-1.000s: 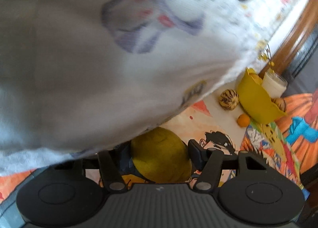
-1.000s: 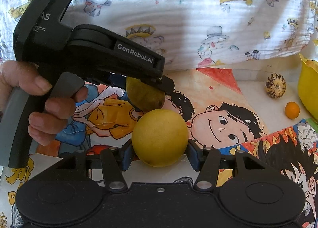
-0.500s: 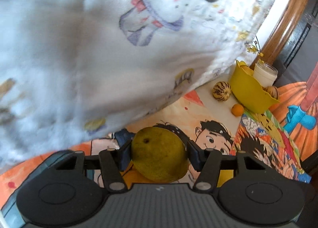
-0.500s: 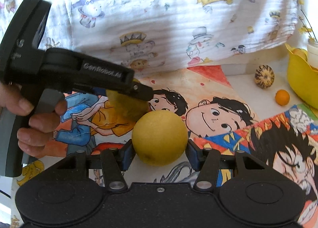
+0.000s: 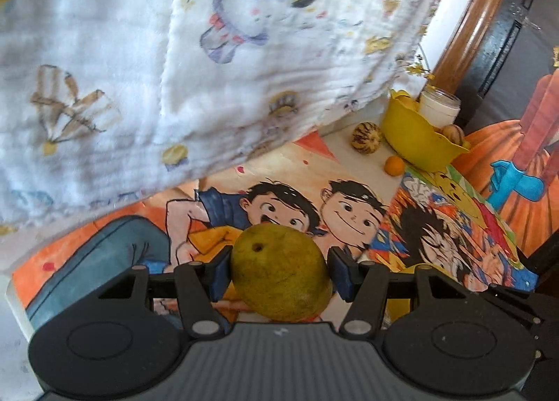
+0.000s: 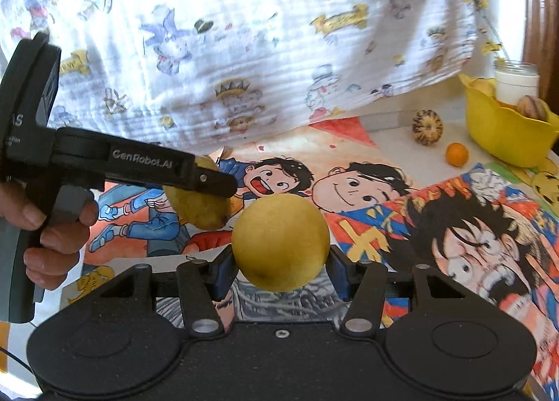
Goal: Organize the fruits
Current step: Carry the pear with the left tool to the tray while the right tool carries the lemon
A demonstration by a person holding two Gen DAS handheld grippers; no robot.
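- Left gripper (image 5: 279,273): both pads pressed against the sides of a greenish-yellow pear (image 5: 281,273), grasped and carried clear of the surface. A small dark pit shows on the pear's upper face.
- Right gripper (image 6: 280,268): pads clamped on a round yellow fruit (image 6: 280,243), likewise held above the surface. Smooth skin, a faint dark mark near the bottom.
- In the right wrist view the left gripper sits to the left and slightly farther, gripped by a hand (image 6: 45,226) around its grey handle. The pear hangs from its tip, just beside the round yellow fruit; whether the two touch I cannot tell.
- Below both: a cartoon-printed cloth (image 6: 367,191) covering the surface, with two dark-haired cartoon faces in mid scene and a larger shouting face at the near right.
- Beyond that, a white printed fabric (image 6: 262,51) hangs down over the far left and centre, with small cartoon figures on it.
- Far right, on a pale strip of surface: a striped brown-and-cream fruit (image 6: 428,128), and a small orange (image 6: 456,155) nearer and to its right, apart from it.
- Farthest right: a yellow bowl (image 6: 506,135) with fruit showing over its rim, and a white jar (image 6: 516,81) just behind it. A wooden frame (image 5: 478,13) stands beyond.
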